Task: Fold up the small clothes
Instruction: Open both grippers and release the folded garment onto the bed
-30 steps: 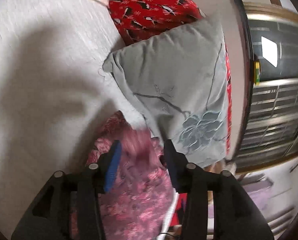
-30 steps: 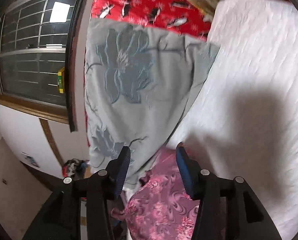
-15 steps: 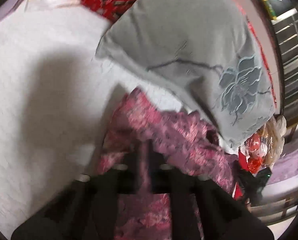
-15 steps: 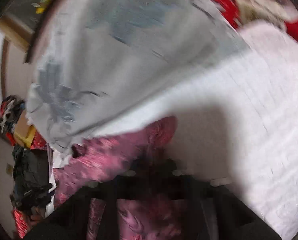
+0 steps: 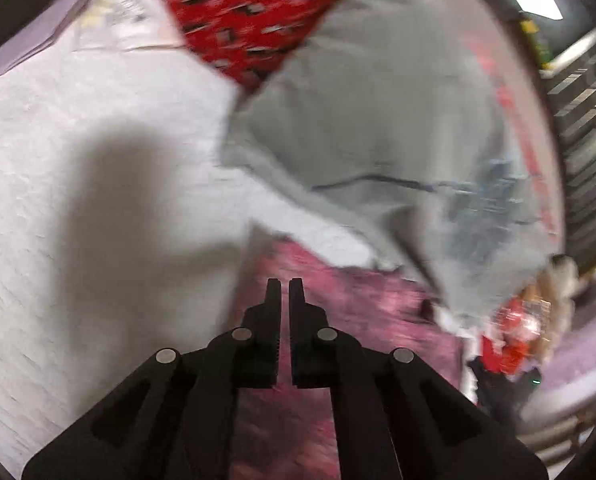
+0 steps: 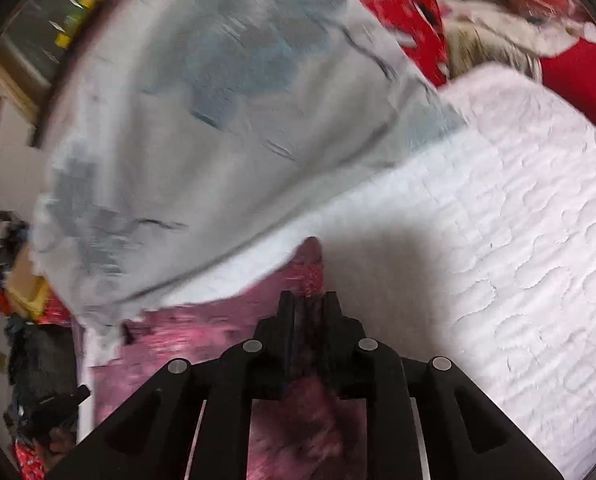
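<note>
A pink flowered garment [image 5: 357, 312] lies crumpled at the bed's edge, partly under a grey pillow. In the left wrist view my left gripper [image 5: 282, 282] sits low on the garment's near edge, its jaws shut with only a thin slit of pink cloth between them. In the right wrist view the same garment [image 6: 202, 332] is bunched between the jaws of my right gripper [image 6: 307, 296]. A fold of it pokes out past the tips. The right jaws are opening slightly, and the pads still press on the cloth.
A grey pillow [image 5: 377, 120] with a blue flower print leans over the garment's far side. Behind it is a red patterned pillow [image 5: 258, 8]. A white quilted bedspread [image 6: 517, 240] spreads beside the garment. A window [image 5: 577, 120] and floor clutter [image 6: 18, 280] lie past the bed's edge.
Both grippers stood open above the garment a second ago. Both have since come down and shut on it, and both views have rolled.
</note>
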Available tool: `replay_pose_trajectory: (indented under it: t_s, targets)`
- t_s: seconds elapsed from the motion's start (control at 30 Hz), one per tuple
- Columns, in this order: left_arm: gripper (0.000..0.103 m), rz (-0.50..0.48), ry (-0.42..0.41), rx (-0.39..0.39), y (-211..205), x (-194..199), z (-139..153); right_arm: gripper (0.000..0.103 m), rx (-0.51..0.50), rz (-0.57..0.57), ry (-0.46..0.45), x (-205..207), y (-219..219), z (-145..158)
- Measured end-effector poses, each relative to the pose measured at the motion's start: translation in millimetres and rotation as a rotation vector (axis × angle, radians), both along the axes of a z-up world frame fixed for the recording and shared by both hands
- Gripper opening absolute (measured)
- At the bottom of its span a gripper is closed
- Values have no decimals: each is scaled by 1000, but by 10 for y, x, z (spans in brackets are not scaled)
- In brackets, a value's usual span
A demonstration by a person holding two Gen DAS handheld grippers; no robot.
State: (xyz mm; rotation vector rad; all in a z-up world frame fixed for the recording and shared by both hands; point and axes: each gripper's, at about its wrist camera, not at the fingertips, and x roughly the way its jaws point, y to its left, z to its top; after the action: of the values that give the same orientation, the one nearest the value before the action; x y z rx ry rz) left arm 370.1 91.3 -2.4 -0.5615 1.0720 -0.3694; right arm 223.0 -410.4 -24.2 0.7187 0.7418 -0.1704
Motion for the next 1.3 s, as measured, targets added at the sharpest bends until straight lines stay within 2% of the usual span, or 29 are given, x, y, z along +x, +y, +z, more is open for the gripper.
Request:
replay_pose_trajectory:
  t_s: [0.03, 0.07, 0.1, 0.13, 0.17, 0.2, 0.27, 0.3, 0.33, 0.4, 0.43, 0.47, 0.53, 0.6, 0.63, 0.67, 0.7, 0.8, 0.87, 0.97, 1.03, 1.1, 1.13, 1.17, 1.23, 1.27, 1.3]
  targets:
    - [5, -25, -13, -22, -77, -36, 16, 17, 2, 9, -41, -81, 46, 64]
    - [15, -52, -24, -30, -179, -75, 26, 17, 9, 24, -71, -132, 83, 100]
    - [22, -90, -29, 2, -349, -123, 1, 17, 26, 54, -104, -174, 161, 126]
    - [34, -111, -27, 54, -486, -157, -54, 17, 34, 80, -111, -201, 225, 110]
    - [35, -134, -14, 140, -658, -183, -161, 17, 38, 108, -100, -195, 284, 73]
    - [35, -155, 7, 221, -765, -185, -276, 18, 36, 147, -52, -144, 379, -31]
    - [30, -169, 8, 344, -895, -196, -399, 15, 16, 184, 89, -26, 508, -251]
    - [30, -174, -17, 376, -915, -243, -333, 15, 7, 170, 62, -60, 515, -217]
    - [30, -170, -13, 372, -892, -265, -278, 16, 8, 155, 69, -90, 499, -153]
    - [30, -161, -5, 292, -757, -376, -141, 25, 12, 138, 62, -219, 445, -17]
    - [31, -160, -8, 260, -694, -447, -99, 36, -1, 130, 47, -315, 408, 48]
    - [35, -158, -8, 235, -648, -518, -57, 52, -18, 117, 43, -434, 367, 96]
    - [42, -155, 0, 177, -581, -693, -84, 58, -32, 88, 74, -701, 292, 88]
    - [42, -157, 35, 183, -647, -835, -217, 58, 8, 103, 96, -896, 231, -9]
    - [42, -157, 42, 193, -654, -868, -270, 50, 42, 124, 117, -969, 258, -112]
    - [42, -154, 28, 206, -671, -905, -292, 19, 67, 151, 128, -996, 285, -132]
    - [42, -163, -5, 235, -697, -962, -264, 10, 82, 192, 123, -1038, 349, -179]
    - [42, -172, 12, 274, -716, -994, -224, 8, -50, 185, 92, -1202, 435, -79]
    - [42, -162, 46, 241, -643, -1029, -123, 9, -65, 164, 154, -1184, 425, -159]
    - [44, -149, 26, 199, -461, -1200, -18, 15, -129, 122, 161, -1245, 488, 73]
    - [48, -134, 33, 214, -396, -1291, -83, 15, -162, 161, 86, -1370, 605, 262]
    - [48, -124, 110, 216, -354, -1332, -305, 18, -166, 189, 64, -1445, 728, 287]
    - [47, -126, 139, 205, -350, -1348, -404, 22, -156, 204, 84, -1450, 763, 219]
    - [46, -124, 121, 199, -331, -1373, -430, 26, -148, 216, 129, -1390, 833, 112]
    - [46, -134, 113, 225, -338, -1423, -341, 27, -134, 242, 276, -1318, 890, -187]
    - [46, -133, 118, 217, -327, -1449, -278, 27, -152, 222, 241, -1335, 903, -130]
    - [46, -139, 109, 206, -322, -1480, -233, 29, -148, 208, 246, -1348, 910, -55]
